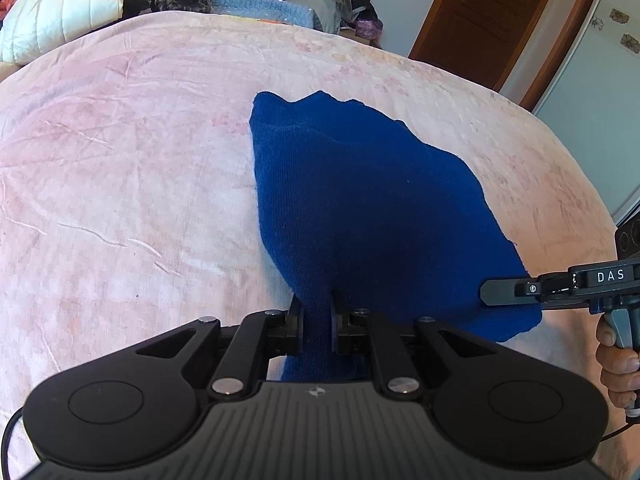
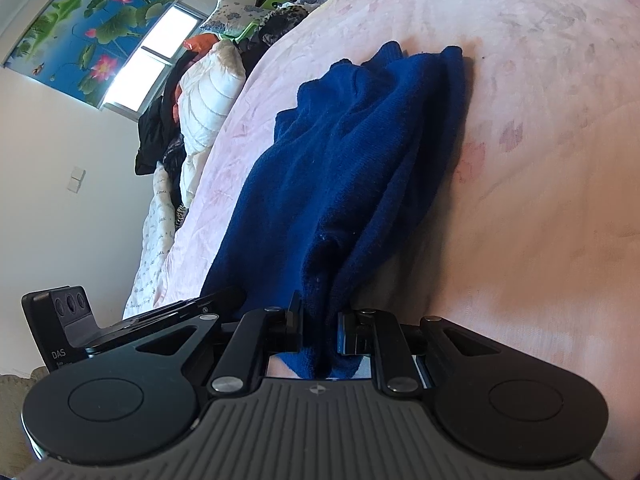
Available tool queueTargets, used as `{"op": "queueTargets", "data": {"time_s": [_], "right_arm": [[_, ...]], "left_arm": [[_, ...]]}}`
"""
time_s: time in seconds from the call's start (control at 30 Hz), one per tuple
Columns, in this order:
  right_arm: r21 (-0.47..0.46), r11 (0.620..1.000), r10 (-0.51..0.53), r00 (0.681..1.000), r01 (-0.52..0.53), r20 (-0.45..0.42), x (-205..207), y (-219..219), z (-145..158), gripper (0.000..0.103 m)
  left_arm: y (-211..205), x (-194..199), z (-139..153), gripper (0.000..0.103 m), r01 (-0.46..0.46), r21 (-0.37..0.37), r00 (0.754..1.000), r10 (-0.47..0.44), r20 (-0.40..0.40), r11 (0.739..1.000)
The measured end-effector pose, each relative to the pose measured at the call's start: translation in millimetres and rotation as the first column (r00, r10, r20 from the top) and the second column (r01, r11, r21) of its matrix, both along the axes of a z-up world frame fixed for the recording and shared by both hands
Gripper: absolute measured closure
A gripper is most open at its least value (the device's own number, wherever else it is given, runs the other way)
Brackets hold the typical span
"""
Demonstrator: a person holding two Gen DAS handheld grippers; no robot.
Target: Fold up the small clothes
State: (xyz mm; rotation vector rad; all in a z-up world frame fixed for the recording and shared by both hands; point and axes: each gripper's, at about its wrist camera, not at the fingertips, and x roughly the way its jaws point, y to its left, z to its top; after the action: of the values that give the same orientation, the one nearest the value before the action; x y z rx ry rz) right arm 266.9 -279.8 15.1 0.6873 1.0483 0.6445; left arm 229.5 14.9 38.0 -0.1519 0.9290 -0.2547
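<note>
Both clamping blue knit garment (image 1: 360,200) on pink bed (image 1: 120,160): left claw (image 1: 314,320) pinching near edge, right claw (image 2: 318,330) gripping bunched hem. Risking uneven lift, layers slipping, fold skewing.

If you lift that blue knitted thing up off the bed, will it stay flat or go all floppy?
Probably floppy: the blue knit garment already bunches into soft folds where the left gripper and right gripper pinch it. It likely sags between them. It looks light and unlikely to slip, since the fuzzy knit sits squeezed in both grippers.
</note>
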Motion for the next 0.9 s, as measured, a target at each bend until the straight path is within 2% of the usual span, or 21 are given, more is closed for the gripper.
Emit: {"op": "queueTargets", "data": {"time_s": [0.9], "right_arm": [[-0.014, 1.0, 0.02, 1.0, -0.02, 0.001, -15, 6, 4, 0.084]], "left_arm": [[-1, 1, -4, 0.092, 0.006, 0.004, 1.0, -0.006, -0.005, 1.0]]}}
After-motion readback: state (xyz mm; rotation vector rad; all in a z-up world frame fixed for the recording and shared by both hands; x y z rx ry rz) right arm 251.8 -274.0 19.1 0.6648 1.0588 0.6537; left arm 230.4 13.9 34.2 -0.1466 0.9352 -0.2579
